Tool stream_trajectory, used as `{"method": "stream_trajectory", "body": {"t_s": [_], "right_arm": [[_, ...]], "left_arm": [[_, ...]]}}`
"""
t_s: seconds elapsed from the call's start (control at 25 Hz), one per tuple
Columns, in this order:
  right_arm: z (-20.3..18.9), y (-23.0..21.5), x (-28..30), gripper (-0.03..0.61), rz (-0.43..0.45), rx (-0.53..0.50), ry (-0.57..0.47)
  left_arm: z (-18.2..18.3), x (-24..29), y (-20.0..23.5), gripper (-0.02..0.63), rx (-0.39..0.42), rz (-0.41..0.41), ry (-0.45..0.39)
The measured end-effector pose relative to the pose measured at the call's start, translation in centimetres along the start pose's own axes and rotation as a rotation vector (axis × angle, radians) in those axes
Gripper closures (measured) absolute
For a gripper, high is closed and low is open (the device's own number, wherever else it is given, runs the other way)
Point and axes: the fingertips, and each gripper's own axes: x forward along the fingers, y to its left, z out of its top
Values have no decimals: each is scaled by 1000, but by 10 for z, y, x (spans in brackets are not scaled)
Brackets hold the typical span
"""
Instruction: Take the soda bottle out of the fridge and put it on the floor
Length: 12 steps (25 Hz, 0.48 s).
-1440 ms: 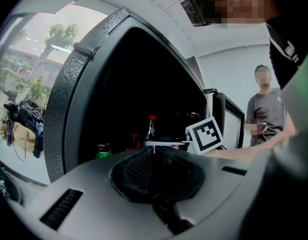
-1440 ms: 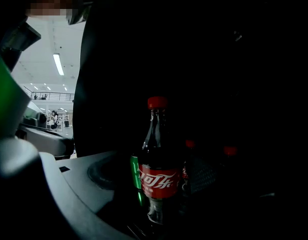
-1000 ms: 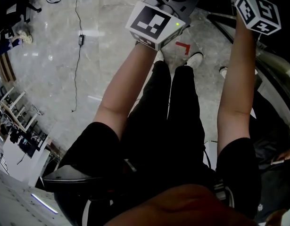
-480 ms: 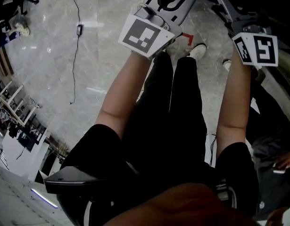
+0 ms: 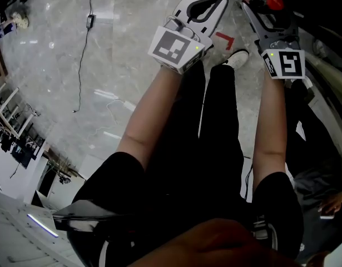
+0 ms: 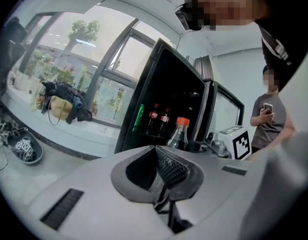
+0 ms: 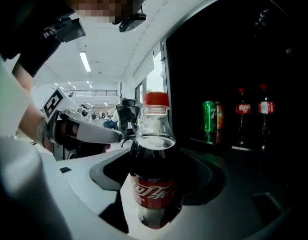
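Red-capped soda bottle (image 5: 274, 3) shows at the upper right of the head view, gripped by the right hand-held gripper (image 5: 261, 11) above the grey marble floor (image 5: 76, 65). The left hand-held gripper (image 5: 211, 3) is near it, at upper centre. In the left gripper view, its jaws are pressed together on nothing at lower centre, the open fridge (image 6: 164, 94) behind. In the right gripper view, the jaws squeeze the bottle's labelled body at centre.
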Motion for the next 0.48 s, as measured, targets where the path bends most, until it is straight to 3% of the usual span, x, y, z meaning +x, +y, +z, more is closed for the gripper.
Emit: {"method": "stream_trajectory", "body": {"t_s": [0.28,0.48], "right_arm": [[-118,28,25,262,-1,68,114],[-208,37,42,262,3,71,230]], "left_arm": [[-94,-12,29,607,-22,30,96],[-179,-9,52,608,-94,49,174]]}}
